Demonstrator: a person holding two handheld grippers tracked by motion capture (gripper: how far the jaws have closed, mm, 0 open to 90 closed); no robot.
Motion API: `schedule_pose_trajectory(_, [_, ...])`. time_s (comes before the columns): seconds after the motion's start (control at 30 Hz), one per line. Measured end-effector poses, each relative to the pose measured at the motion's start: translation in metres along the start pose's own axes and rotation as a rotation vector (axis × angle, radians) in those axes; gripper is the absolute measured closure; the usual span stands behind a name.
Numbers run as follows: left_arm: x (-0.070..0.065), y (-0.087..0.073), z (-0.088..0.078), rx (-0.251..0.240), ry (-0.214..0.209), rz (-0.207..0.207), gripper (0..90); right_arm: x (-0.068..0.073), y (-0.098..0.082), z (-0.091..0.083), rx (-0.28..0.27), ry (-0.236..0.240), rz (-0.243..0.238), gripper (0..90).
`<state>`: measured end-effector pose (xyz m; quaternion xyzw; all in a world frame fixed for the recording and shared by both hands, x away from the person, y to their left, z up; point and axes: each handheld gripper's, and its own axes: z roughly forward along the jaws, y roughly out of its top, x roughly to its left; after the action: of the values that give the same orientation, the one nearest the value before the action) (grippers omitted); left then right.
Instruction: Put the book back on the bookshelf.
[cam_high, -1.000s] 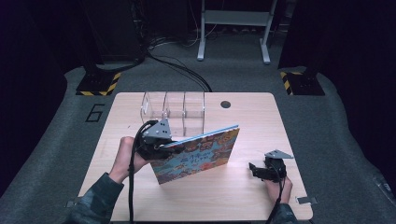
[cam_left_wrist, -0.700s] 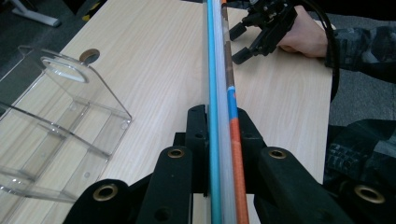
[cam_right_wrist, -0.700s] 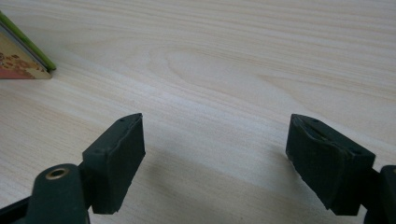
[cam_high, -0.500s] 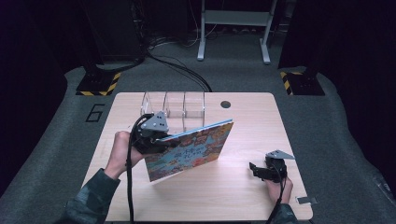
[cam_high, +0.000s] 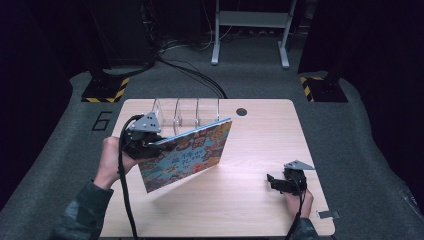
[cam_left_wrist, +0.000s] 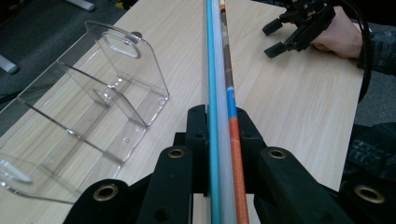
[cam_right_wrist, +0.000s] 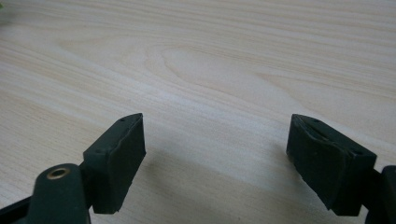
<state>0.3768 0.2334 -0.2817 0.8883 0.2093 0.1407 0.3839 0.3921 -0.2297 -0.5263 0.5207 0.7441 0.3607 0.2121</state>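
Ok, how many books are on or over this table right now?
1. The picture book is clamped at its near-left corner in the left gripper, tilted above the table just in front of the clear acrylic divider rack.

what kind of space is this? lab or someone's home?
Most likely a lab or recording studio, not a home: a lone wooden table on grey carpet among dark surroundings, hazard-striped floor bases, loose cables, and a person working cabled handheld grippers, the left gripper clamping a picture book.

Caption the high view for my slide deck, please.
Left claw clamps a colourful picture book above the wooden table, before a clear acrylic divider rack; right claw rests open.
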Motion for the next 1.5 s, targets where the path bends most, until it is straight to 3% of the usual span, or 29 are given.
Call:
schedule_pose_trajectory(0.3, [0.01, -0.014, -0.02, -0.012, 0.044, -0.029, 80.5, 0.001, 0.0, 0.002, 0.011, -0.01, -0.002, 15.6])
schedule_pose_trajectory(0.67, [0.017, -0.028, -0.037, -0.025, 0.084, -0.102, 80.4, 0.005, 0.001, 0.004, 0.024, -0.039, -0.031, 15.1])
schedule_pose_trajectory(0.7, [0.019, -0.028, -0.039, -0.023, 0.091, -0.094, 80.4, 0.005, 0.001, 0.004, 0.024, -0.039, -0.03, 15.1])
schedule_pose_trajectory(0.73, [0.019, -0.03, -0.04, -0.031, 0.091, -0.116, 80.4, 0.005, 0.001, 0.004, 0.024, -0.038, -0.034, 15.1])
schedule_pose_trajectory(0.83, [0.022, -0.033, -0.046, -0.024, 0.098, -0.108, 80.4, 0.005, 0.001, 0.004, 0.027, -0.038, -0.032, 15.1])
schedule_pose_trajectory(1.2, [0.03, -0.047, -0.057, -0.066, 0.138, -0.179, 80.5, 0.005, 0.001, 0.004, 0.026, -0.036, -0.034, 15.1])
schedule_pose_trajectory(1.5, [0.038, -0.045, -0.07, -0.101, 0.186, -0.202, 80.6, 0.005, 0.001, 0.004, 0.018, -0.034, -0.037, 15.1])
